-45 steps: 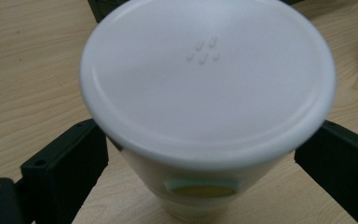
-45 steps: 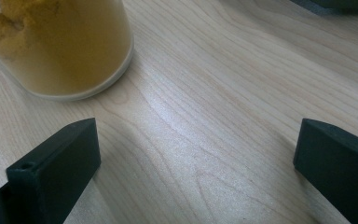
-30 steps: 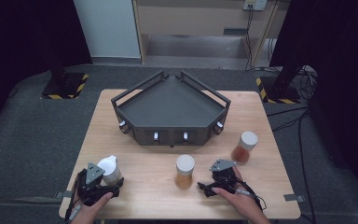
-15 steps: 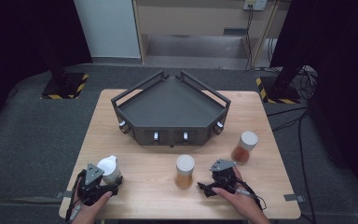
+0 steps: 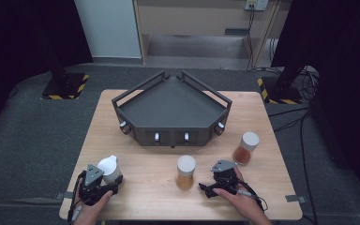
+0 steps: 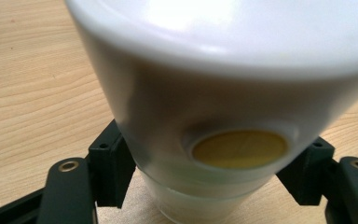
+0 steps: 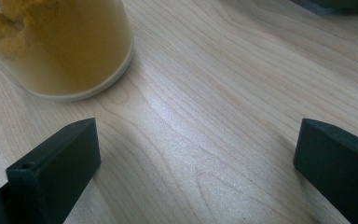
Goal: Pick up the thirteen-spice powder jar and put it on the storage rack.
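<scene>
White and smooth, the tapered plastic jar with its broad white cap [image 5: 109,168] sits at the near left corner of the light wooden table [image 5: 140,197], well to the left of and nearer than the dark grey wedge-shaped tray [image 5: 171,110], and it is the thing now in hand: the left gripper [image 5: 104,180] has just been closing its jaws, and the left gripper view shows both black pads pressed against the lower part of the white plastic jar [image 6: 223,107], one on each side, so the grasp looks made. I judge the work to be at its very beginning: the jar is gripped but appears not yet carried anywhere, and the tray, bounded by rails and fitted with small knobs along its front face, holds nothing at all. What the white jar contains cannot be told through its cloudy wall; only a round yellowish patch shows on its side. To the right of it, just in front of the tray, stands a clear cylindrical jar with a white lid and amber-yellow powdery contents [image 5: 186,172], upright on the table. The right gripper [image 5: 218,180] rests just right of that jar with its jaws spread wide and nothing between them; in the right gripper view the clear jar [image 7: 60,46] lies ahead and to one side, apart from the pads. Farther right, off the tray's right front corner, stands a second clear white-lidded jar filled with reddish-orange material [image 5: 246,148]. All three jars seem left to be placed.
</scene>
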